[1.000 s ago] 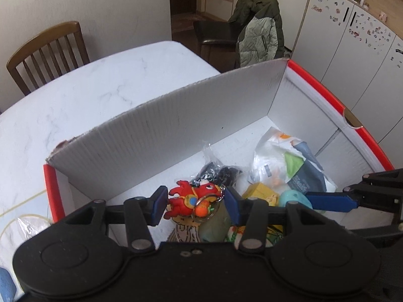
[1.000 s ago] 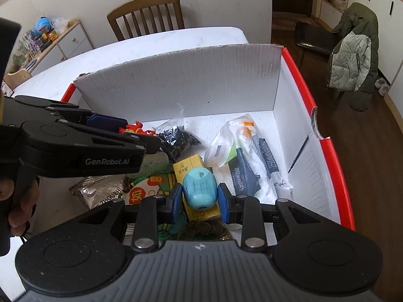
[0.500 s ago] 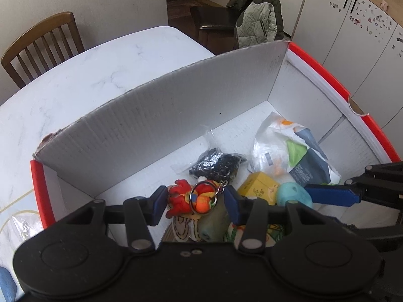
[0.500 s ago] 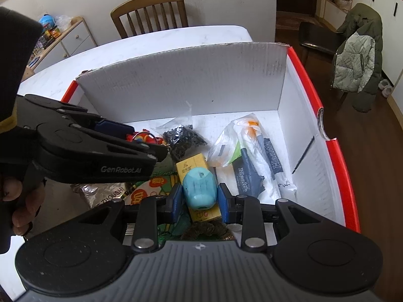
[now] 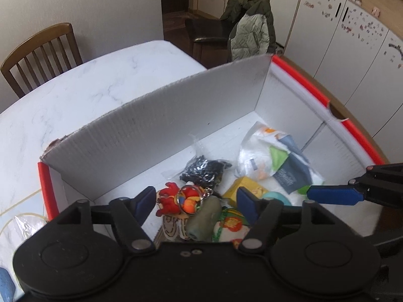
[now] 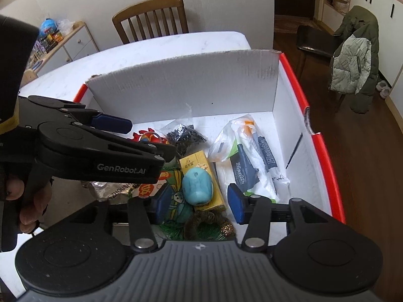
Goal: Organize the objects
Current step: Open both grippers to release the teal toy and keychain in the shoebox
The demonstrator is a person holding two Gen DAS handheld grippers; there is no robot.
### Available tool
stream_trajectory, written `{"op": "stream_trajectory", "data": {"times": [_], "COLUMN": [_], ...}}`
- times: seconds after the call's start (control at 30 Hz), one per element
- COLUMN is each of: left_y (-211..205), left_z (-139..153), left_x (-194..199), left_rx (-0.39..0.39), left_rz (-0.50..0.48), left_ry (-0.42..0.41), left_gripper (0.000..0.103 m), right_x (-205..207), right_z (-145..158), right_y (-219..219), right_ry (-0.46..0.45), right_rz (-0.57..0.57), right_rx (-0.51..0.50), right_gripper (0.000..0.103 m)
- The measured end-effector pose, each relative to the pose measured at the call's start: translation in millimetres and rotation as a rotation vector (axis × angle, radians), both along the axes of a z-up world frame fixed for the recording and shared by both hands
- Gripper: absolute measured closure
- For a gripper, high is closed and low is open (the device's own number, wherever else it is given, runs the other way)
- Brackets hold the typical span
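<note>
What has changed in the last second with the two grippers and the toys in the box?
Both grippers opened: the left gripper let go of the red toy keychain, the right gripper released the turquoise toy. Both toys now lie in the box. The other items stayed put.

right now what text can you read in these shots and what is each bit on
"GenRobot.AI": side of the left gripper.
"Health": dark labels on the white plastic bag, seen twice.
"ZHOUSH...": silver packet, cut off by the gripper.
Yellow box: characters too small to read.
Red and white snack packet: large character, partly hidden.
</note>
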State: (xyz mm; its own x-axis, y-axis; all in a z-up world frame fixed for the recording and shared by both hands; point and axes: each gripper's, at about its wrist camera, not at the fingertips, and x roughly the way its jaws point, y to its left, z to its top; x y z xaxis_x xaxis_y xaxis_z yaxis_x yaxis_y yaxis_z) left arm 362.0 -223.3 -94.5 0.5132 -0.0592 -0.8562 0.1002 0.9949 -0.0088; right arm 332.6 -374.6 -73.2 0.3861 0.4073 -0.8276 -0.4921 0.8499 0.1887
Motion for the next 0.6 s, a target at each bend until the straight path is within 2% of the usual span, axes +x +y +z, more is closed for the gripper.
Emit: {"op": "stream_trajectory", "data": {"times": [0.2, 0.43, 0.6], "left_y": [3, 16, 33], "left_z": [19, 42, 60], "left_x": [-16, -40, -61], "left_rx": [-0.03, -0.074, -0.088], "left_rz": [-0.024, -0.047, -0.063], "left_ry": [-0.055, -0.118, -0.159], "left_gripper": [0.027, 0.024, 0.018], "right_x": [-11, -30, -48], "right_z": [15, 37, 53], "right_y": [-6, -2, 8], "right_ry": [-0.014, -0.053, -0.083], "right_rz": [-0.016, -0.014, -0.015], "right_rx": [0.017, 0.035, 0.055], "right_gripper": [0.054, 0.048, 0.042]}}
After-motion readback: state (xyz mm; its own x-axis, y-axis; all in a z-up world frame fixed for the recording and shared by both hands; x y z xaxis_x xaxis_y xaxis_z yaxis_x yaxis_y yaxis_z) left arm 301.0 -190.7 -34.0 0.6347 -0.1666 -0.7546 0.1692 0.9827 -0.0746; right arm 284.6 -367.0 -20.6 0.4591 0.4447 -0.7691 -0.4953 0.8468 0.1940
